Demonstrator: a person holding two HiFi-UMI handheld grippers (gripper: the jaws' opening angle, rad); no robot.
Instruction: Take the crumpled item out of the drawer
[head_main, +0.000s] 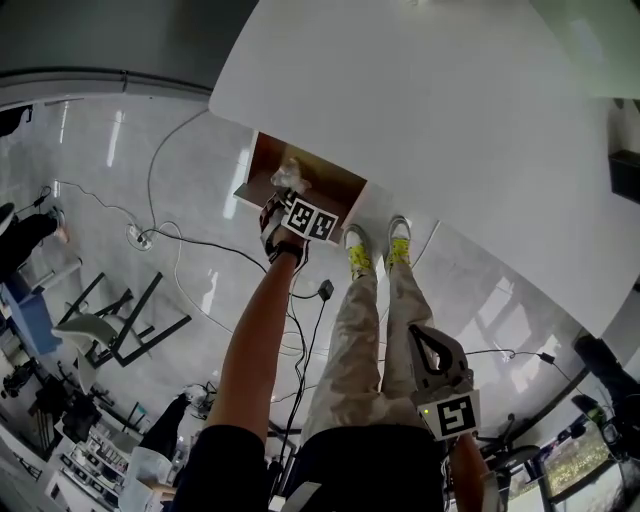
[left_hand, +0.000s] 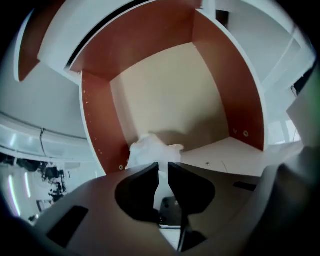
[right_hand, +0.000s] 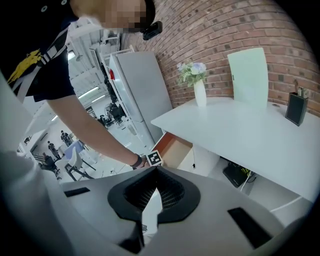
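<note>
A white crumpled item lies at the front left corner of the open drawer, whose walls are red-brown and whose floor is pale. My left gripper reaches into the drawer, its jaws drawn close together with a fold of the white item pinched between the tips. In the head view the crumpled item shows in the drawer just ahead of the left gripper. My right gripper hangs low by the person's leg, far from the drawer, and the right gripper is shut with nothing in it.
The drawer hangs under a white table. On the table stand a vase of flowers and a black holder. Cables trail over the glossy floor, and a chair frame stands at the left.
</note>
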